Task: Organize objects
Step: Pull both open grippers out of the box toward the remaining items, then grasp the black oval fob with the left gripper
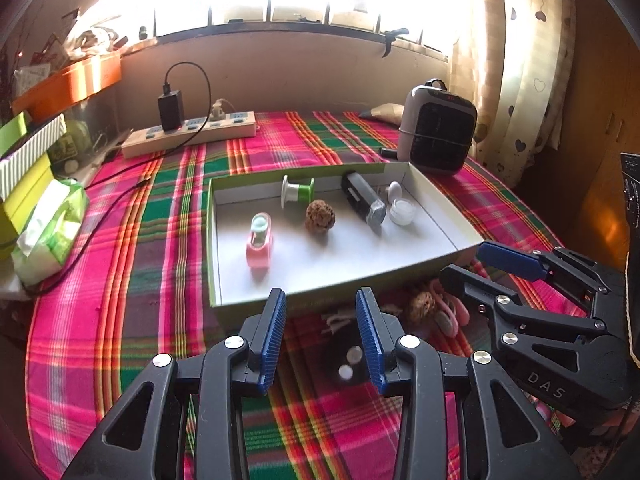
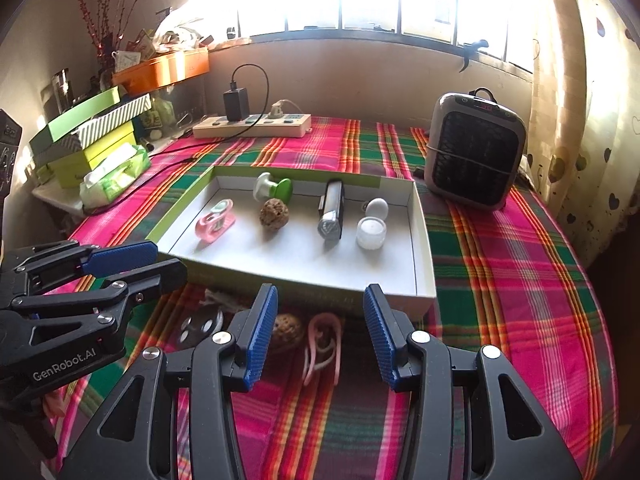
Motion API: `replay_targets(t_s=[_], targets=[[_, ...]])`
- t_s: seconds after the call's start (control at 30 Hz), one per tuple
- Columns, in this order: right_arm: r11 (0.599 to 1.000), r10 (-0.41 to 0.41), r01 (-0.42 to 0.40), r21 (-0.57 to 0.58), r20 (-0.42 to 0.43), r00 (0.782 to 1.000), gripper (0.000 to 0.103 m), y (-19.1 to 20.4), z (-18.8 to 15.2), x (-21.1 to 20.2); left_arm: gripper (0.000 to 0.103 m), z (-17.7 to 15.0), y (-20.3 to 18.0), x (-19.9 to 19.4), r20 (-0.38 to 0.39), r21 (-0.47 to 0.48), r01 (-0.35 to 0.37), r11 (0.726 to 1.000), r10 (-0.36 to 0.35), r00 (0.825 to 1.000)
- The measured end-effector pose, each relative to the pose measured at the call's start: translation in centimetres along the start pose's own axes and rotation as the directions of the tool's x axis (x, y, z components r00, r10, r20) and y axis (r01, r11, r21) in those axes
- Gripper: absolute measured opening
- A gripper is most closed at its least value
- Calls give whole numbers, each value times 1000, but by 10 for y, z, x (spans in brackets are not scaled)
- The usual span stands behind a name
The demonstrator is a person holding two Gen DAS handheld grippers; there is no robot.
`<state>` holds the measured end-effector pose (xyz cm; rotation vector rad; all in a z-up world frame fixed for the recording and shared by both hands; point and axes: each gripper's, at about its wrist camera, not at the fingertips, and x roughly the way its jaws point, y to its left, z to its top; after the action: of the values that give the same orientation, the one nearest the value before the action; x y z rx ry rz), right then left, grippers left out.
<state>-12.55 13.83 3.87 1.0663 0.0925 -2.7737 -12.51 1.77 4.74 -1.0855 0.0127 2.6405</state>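
Plaid cloth (image 2: 500, 248) fills both views. Shallow box (image 2: 424, 276) sits mid-frame, holding a spool (image 2: 272, 188), walnut (image 2: 274, 212), pink clip (image 2: 214, 222), grey tube (image 2: 332, 212) and small jar (image 2: 371, 232). Left gripper (image 1: 322, 336) and right gripper (image 2: 320, 336) tilt downward at bottom centre, jaws apart, empty. Below the box's near wall, a second walnut (image 2: 286, 332), pink loop (image 2: 322, 344) and dark disc (image 2: 200, 326) are shadowed, partly hidden.

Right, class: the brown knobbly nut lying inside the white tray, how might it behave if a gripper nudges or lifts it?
The brown nut looks roundish, so a nudge would probably send it rolling across the smooth floor of the tray. Its rough, pitted surface should give the pads some bite. It seems rigid and probably light.
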Motion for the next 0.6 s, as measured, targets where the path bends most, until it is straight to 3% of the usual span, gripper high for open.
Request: replay_targets(t_s=[0.6], targets=[[1000,5,-4,27,-44,999,51,-19,-49,-22,37,-49,15,-16,-51,-103,39,994,-45,998]])
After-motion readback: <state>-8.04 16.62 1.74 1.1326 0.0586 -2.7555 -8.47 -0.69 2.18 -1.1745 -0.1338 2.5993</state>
